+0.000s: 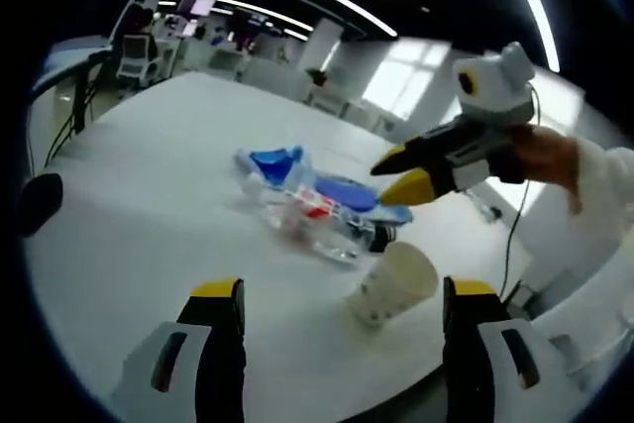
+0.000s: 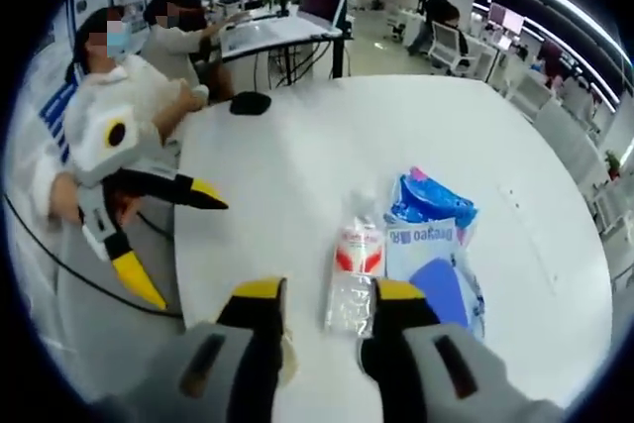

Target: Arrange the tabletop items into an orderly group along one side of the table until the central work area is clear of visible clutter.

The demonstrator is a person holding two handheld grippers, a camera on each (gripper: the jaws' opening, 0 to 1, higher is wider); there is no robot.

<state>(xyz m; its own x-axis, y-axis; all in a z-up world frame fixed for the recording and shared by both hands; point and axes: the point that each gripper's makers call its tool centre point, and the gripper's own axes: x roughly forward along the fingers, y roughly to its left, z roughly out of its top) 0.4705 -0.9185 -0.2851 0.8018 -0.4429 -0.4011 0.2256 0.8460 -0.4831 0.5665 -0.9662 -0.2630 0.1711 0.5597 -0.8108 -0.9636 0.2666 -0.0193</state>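
White table [image 1: 139, 195] spans my left gripper view, a dark mouse-like lump [image 1: 38, 201] at its far left edge. My left gripper [image 1: 342, 309] sits low with jaws spread wide, released, nothing between them. Centre table holds the clutter: a clear plastic bottle [image 1: 312, 220] with a red label lying on its side, touching blue plastic bags [image 1: 297, 170] behind it. A paper cup [image 1: 394, 282] lies tipped on its side just right of the bottle, near the table edge, between my jaws in the picture but beyond them. Further right the right gripper [image 1: 406, 173] hangs above the bags, yellow tips parted, empty, held by a hand [image 1: 543, 154].

In my right gripper view, far left, the left gripper [image 2: 163, 245] shows beside the table edge [image 2: 183, 274], off the surface, tips well apart, held by the person in white [image 2: 109, 96]. A dark lump [image 2: 250, 103] sits on the far part of the table. My right gripper [image 2: 327, 304] is loosened, jaws apart, hovering over the bottle's [image 2: 355, 264] near end; I cannot tell if either jaw touches it. Right of the bottle, touching it, lie the blue bags [image 2: 431, 235]. Desks and chairs [image 2: 451, 42] stand behind.
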